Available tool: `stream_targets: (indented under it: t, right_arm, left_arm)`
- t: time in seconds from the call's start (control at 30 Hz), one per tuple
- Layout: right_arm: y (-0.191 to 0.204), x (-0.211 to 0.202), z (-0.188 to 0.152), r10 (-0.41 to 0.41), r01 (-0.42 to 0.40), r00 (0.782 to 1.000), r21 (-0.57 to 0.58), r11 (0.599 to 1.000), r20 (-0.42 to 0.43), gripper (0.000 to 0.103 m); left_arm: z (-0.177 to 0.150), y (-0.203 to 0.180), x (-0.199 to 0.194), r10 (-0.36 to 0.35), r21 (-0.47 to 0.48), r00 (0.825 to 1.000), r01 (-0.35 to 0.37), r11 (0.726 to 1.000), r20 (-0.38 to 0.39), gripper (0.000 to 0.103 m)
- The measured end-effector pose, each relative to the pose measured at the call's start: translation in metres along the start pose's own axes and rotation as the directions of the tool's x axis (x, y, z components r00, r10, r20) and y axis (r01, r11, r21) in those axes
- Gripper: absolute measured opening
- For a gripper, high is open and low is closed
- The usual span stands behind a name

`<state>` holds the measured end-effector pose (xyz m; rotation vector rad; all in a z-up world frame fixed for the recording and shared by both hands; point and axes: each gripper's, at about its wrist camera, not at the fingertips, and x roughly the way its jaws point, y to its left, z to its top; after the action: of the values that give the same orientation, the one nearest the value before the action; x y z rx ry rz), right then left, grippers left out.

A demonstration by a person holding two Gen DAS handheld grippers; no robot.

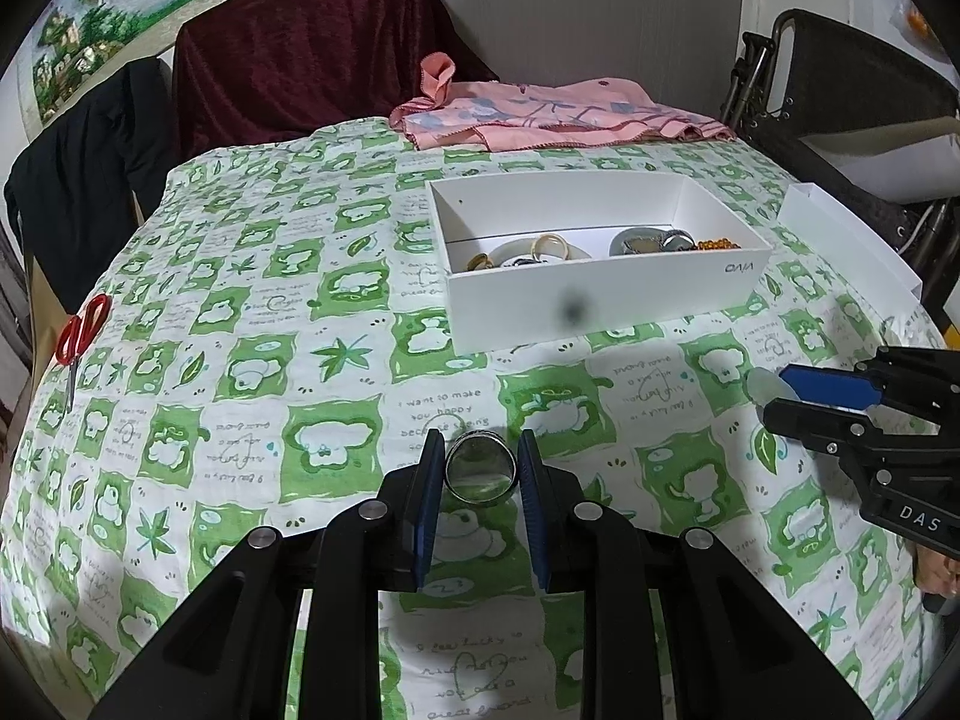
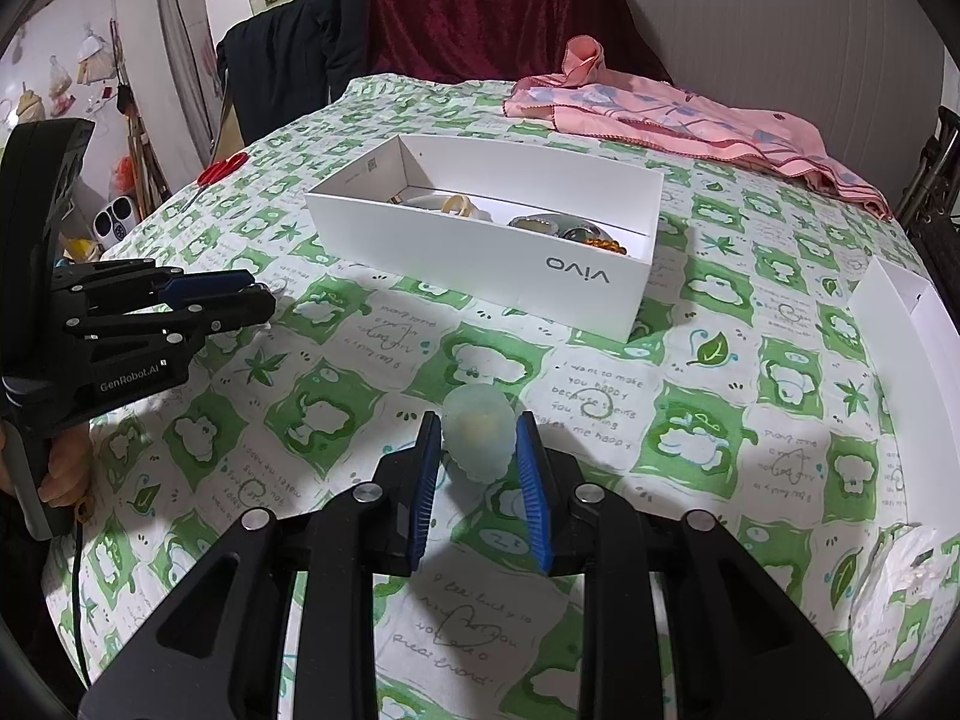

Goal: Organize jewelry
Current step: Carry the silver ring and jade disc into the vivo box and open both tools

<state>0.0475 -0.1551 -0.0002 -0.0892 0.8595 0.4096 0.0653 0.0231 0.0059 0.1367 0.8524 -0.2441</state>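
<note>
Bangle (image 1: 480, 467), silver, gripped betw left tongs (image 1: 480, 450) just above green-check bench cloth (image 1: 252, 312); right tongs (image 2: 478, 431) clamp pale translucent piece (image 2: 478, 441); farther back, white box (image 1: 600, 294) w/ more jewelry.

My left tool (image 1: 480, 468) grips a shiny metal ring (image 1: 480, 467), polished and reflective; its pads look like ribbed blue rubber on matt black plastic. My right tool (image 2: 478, 447) holds a frosted, translucent plastic cap (image 2: 478, 443). Centre frame, the white box (image 1: 606, 294) looks like smooth matt card. The worktop's printed cloth (image 1: 240, 360) is soft and matt; the maroon drape (image 1: 312, 42) upper left looks velvety.
</note>
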Motion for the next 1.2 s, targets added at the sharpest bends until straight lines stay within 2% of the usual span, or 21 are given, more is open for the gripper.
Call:
stream_targets:
  t: [0.23, 0.37, 0.53, 0.7, 0.73, 0.8, 0.83, 0.87, 0.97, 1.03, 1.1, 1.2]
  right_arm:
    - [-0.002, -0.011, 0.001, -0.005, 0.004, 0.999, 0.021, 1.000, 0.037, 0.025]
    - [-0.011, -0.032, 0.010, 0.003, -0.010, 0.995, 0.065, 0.998, 0.102, 0.025]
    - [-0.029, -0.057, 0.044, -0.015, -0.011, 0.983, 0.137, 0.990, 0.185, 0.025]
    - [-0.040, -0.066, 0.076, -0.033, -0.011, 0.971, 0.180, 0.984, 0.237, 0.025]
    - [-0.043, -0.065, 0.077, -0.028, -0.019, 0.970, 0.192, 0.981, 0.240, 0.025]
    - [-0.044, -0.062, 0.074, -0.016, -0.034, 0.971, 0.204, 0.978, 0.239, 0.025]
    - [-0.045, -0.058, 0.071, -0.013, -0.037, 0.972, 0.209, 0.977, 0.235, 0.025]
    - [-0.045, -0.055, 0.068, -0.010, -0.040, 0.973, 0.214, 0.976, 0.231, 0.025]
    - [-0.047, -0.042, 0.060, 0.008, -0.056, 0.980, 0.234, 0.971, 0.201, 0.025]
    - [-0.048, -0.039, 0.059, 0.011, -0.057, 0.981, 0.236, 0.970, 0.192, 0.025]
    - [-0.048, -0.039, 0.057, 0.018, -0.064, 0.981, 0.233, 0.970, 0.195, 0.025]
    - [-0.046, -0.036, 0.054, 0.020, -0.065, 0.981, 0.226, 0.972, 0.194, 0.025]
  left_arm:
    - [0.007, 0.005, -0.008, 0.007, -0.024, 0.999, -0.007, 1.000, 0.032, 0.022]
    - [0.030, 0.009, -0.024, -0.011, -0.062, 0.997, 0.017, 0.998, 0.083, 0.022]
    - [0.070, 0.001, -0.044, -0.005, -0.055, 0.987, 0.014, 0.998, 0.158, 0.022]
    - [0.094, -0.008, -0.045, -0.005, -0.047, 0.984, 0.013, 0.999, 0.177, 0.022]
    - [0.092, -0.007, -0.044, -0.010, -0.043, 0.986, 0.018, 0.999, 0.167, 0.022]
    - [0.078, -0.005, -0.044, -0.007, -0.035, 0.989, 0.012, 0.999, 0.149, 0.029]
    - [0.068, -0.004, -0.043, 0.012, -0.028, 0.990, -0.009, 1.000, 0.140, 0.041]
    - [0.055, 0.000, -0.042, 0.036, -0.028, 0.991, -0.032, 0.999, 0.129, 0.046]
    - [0.030, 0.007, -0.032, 0.023, -0.028, 0.997, -0.021, 0.999, 0.068, 0.046]
    - [0.015, 0.007, -0.018, 0.042, -0.007, 0.999, -0.042, 0.999, 0.019, 0.046]
    - [0.007, 0.007, -0.006, 0.059, 0.003, 0.998, -0.059, 0.998, -0.010, 0.047]
    - [0.004, 0.010, 0.006, 0.029, -0.007, 0.999, -0.030, 1.000, -0.040, 0.046]
